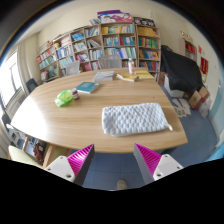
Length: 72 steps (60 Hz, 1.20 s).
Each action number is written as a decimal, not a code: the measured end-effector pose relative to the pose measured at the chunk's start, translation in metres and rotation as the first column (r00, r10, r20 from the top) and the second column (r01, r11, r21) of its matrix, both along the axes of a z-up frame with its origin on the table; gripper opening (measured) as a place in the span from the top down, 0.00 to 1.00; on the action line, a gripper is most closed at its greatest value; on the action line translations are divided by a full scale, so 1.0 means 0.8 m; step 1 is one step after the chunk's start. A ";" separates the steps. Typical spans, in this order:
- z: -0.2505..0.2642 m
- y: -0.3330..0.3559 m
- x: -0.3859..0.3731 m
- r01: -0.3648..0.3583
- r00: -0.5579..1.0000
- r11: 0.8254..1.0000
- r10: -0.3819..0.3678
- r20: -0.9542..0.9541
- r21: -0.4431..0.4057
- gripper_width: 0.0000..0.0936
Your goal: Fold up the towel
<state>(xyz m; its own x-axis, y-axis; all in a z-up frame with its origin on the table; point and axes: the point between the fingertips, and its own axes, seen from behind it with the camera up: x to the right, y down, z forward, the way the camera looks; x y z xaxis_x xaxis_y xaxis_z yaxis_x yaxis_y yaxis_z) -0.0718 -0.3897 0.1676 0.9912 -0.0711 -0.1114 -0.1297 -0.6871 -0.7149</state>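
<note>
Open gripper (113,160), towel (135,119) flat on table (70,122) just beyond, seemingly untouched

The gripper (113,163) hovers with its two fingers spread apart, magenta pads (80,156) facing inward, nothing between them. Beyond the fingers stands a round light-wood table (70,125). A folded white textured towel (134,119) lies on the table's near edge. A green object (65,97) and a blue book (88,87) lie on the table's far side. Wooden bookshelves (100,45) stand behind the table.
</note>
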 end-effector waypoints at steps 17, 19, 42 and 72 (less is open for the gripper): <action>-0.145 0.215 -0.040 -0.169 0.975 0.985 0.174 0.137 -0.048 0.12; -0.170 0.237 -0.041 -0.181 0.972 0.982 0.187 0.140 -0.057 0.14; -0.229 0.289 -0.004 -0.205 0.956 0.978 0.210 0.206 -0.047 0.95; -0.077 0.281 0.192 0.019 0.992 0.999 -0.013 -0.124 0.043 0.96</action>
